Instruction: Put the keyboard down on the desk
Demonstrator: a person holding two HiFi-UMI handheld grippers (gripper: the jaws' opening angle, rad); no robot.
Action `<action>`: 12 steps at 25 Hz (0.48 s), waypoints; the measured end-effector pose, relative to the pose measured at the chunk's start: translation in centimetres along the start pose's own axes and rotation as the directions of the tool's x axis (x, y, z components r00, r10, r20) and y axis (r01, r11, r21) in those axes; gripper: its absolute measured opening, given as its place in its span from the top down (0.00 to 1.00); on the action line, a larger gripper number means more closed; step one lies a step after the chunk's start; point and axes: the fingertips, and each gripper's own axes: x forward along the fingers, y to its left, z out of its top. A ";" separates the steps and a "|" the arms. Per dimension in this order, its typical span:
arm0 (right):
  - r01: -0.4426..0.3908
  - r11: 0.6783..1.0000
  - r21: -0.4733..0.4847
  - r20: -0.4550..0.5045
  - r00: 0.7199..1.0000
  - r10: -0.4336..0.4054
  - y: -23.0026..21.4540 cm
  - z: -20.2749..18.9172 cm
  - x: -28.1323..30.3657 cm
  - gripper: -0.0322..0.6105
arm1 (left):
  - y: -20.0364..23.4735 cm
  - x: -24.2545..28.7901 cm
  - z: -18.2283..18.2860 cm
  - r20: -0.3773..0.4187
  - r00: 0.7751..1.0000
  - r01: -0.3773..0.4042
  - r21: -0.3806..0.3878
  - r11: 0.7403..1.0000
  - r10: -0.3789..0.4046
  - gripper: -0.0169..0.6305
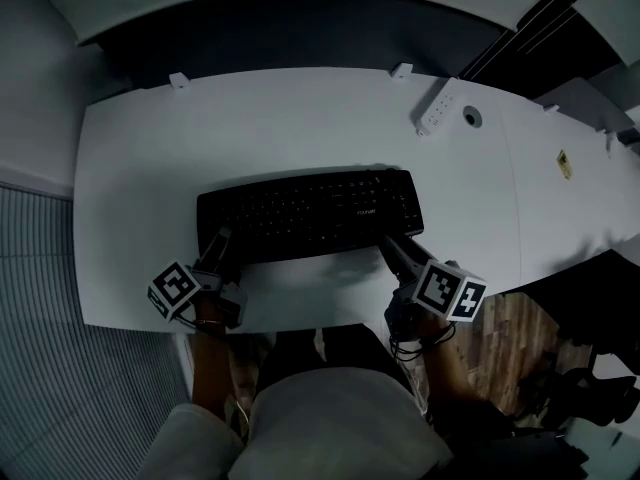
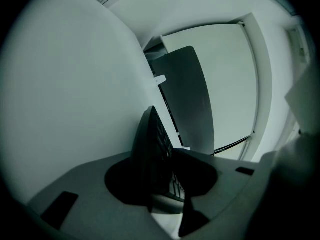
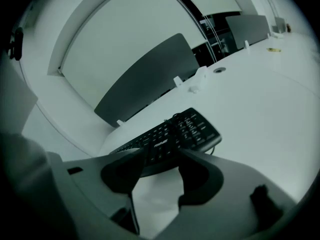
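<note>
**A:** What is in front of you?

**B:** A wide white desk (image 1: 300, 118), with a dark partition panel (image 1: 300, 28) along its far edge. The black keyboard (image 1: 310, 213) lies lengthwise across the middle of the desk, a little toward my near side.

**A:** Is either of your tools on it?

**B:** My left gripper (image 1: 224, 234) is at the keyboard's near left corner. Its jaws stand part-way open and are closed onto the keyboard's edge, which fills the gap between them. I can't tell whether that corner is fully down on the desk.

**A:** And the other?

**B:** My right gripper (image 1: 388, 241) is just off the near right corner. Its jaws are apart with nothing held, bare desk shows between them, and the keyboard lies just past their tips.

**A:** Anything smaller?

**B:** A white power strip (image 1: 436, 108) lies far right on the desk. A round cable hole (image 1: 472, 117) sits just right of it. Both are well apart from the keyboard.
</note>
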 end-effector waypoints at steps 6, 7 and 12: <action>-0.118 0.991 0.068 -0.131 0.983 0.126 4.2 -6.2 2.7 0.62 | -0.1 -0.1 -0.2 -0.004 1.000 0.004 -0.002 1.000 -0.004 0.74; -0.120 0.988 0.099 -0.138 0.981 0.134 4.3 -6.9 3.1 0.62 | -0.1 -0.1 -0.2 -0.005 1.000 0.003 -0.005 1.000 -0.003 0.74; -0.141 0.937 0.321 -0.099 0.979 0.181 4.4 -8.0 5.0 0.62 | -0.4 0.0 -0.3 -0.016 1.000 0.004 -0.003 1.000 -0.004 0.74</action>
